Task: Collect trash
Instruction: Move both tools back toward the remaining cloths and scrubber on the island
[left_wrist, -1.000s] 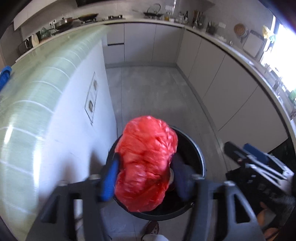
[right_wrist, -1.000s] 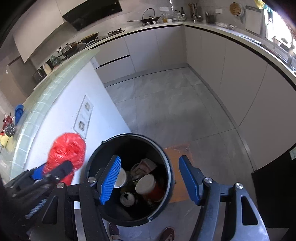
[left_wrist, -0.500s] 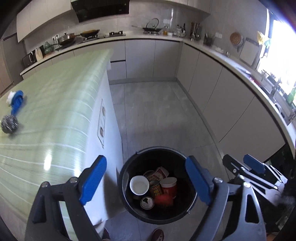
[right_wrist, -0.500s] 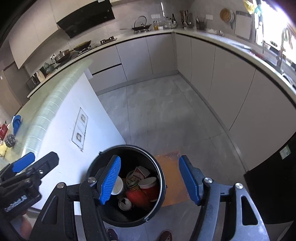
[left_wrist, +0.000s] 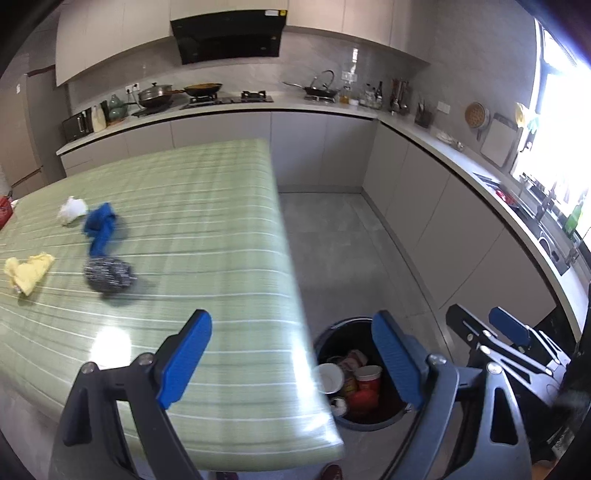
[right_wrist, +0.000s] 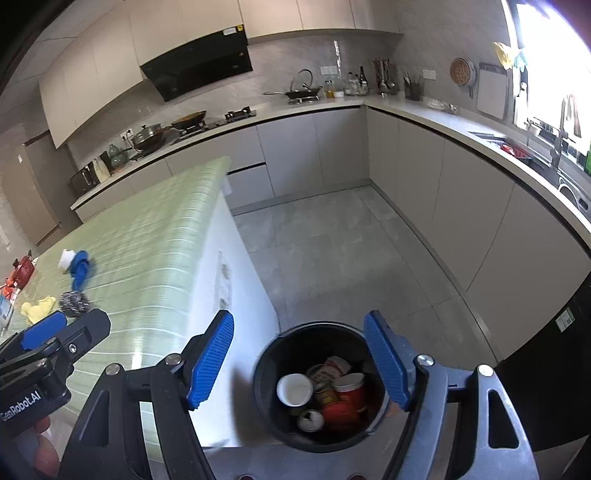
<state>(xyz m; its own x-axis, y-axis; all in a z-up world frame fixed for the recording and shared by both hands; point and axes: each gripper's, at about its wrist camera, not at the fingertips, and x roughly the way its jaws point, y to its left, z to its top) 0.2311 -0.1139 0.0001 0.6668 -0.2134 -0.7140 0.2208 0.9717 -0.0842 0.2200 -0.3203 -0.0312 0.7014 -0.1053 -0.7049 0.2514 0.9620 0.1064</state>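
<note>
Left wrist view: our left gripper (left_wrist: 291, 365) stands spread and empty over the green striped table edge (left_wrist: 207, 236); yellow crumpled rag (left_wrist: 27, 273) and grey scouring ball (left_wrist: 109, 275) lie ahead-left, next to collect. Right wrist view: our right gripper (right_wrist: 299, 363), jaws opening, empty, above the black round trash bin (right_wrist: 266, 369) holding cups and red wrappers.

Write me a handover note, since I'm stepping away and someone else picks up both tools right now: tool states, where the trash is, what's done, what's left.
Left tool: open, empty, above the table edge.
Right tool: jaws opening, nothing between them, above the bin.
Black bin on the floor beside the green table holds cups, a can and a red bag.
On the table: white wad, blue cloth, yellow scrap, dark scourer.
Left: judge which are trash, then bin them.
</note>
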